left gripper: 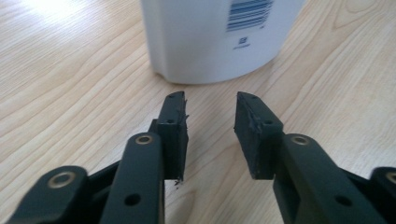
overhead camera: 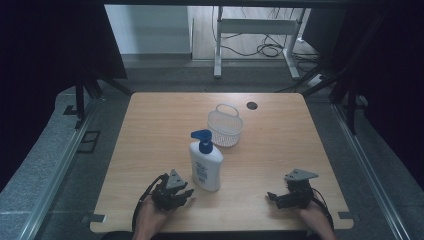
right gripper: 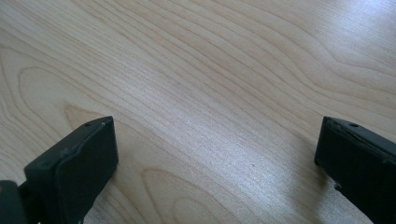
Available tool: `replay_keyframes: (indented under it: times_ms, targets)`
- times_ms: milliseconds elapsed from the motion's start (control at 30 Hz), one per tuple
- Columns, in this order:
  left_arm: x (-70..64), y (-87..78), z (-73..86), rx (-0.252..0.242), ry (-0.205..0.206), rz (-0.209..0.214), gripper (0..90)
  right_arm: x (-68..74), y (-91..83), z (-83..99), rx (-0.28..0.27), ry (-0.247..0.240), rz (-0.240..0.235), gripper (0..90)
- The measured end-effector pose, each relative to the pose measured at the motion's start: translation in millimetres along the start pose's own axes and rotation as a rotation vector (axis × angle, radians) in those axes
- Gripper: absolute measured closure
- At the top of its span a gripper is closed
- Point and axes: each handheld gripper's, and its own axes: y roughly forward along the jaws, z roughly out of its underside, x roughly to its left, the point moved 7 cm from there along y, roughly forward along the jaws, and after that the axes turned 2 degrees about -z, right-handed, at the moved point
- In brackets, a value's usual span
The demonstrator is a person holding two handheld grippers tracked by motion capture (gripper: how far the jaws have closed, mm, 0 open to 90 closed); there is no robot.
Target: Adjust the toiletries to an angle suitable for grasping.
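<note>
The light wooden table (overhead camera: 150,150) carries everything, and little of the work looks done yet. Near its middle stands the white plastic lotion bottle with a blue pump top (overhead camera: 205,162), upright and untouched. At about one o'clock from it, just beside the pump, sits the small white mesh basket with a loop handle (overhead camera: 225,127), with nothing visible inside it. A dark round grommet hole (overhead camera: 251,105) lies farther off at one o'clock from the basket.

My reading is that the bottle is to be picked up, perhaps for the basket; the approach has only begun, and the grasp and lift are all left.

The left gripper (overhead camera: 186,193) lies low at seven o'clock from the bottle, held in the left hand (overhead camera: 150,212) and pointing toward the bottle's base. In the left gripper view its jaws stand apart with a narrow gap, close to the bottle's foot (left gripper: 210,42) but not touching. The right gripper (overhead camera: 272,196) rests well apart at four o'clock, aimed to nine o'clock, its jaws spread wide over bare wood.
</note>
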Motion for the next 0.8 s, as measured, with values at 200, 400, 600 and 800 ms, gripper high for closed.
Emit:
replay_keyframes:
  times_ms: [200, 400, 600, 800]
  targets:
    - [7.1, -2.9, 3.8, 0.003, -0.016, -0.017, 53.5, 0.1, 0.0, 0.1, 0.000, 0.000, -0.002, 0.0]
    - [16.2, -2.8, 9.3, 0.004, -0.032, -0.033, 47.1, 0.4, -0.1, 0.1, -0.001, 0.003, -0.002, 0.0]
    - [22.3, -1.6, 12.0, 0.001, -0.039, -0.047, 38.2, 0.4, -0.1, 0.1, -0.001, 0.003, -0.002, 0.0]
    - [25.6, 0.4, 14.1, 0.005, -0.036, -0.077, 28.4, 0.5, -0.6, 0.3, -0.002, 0.003, -0.001, 0.0]
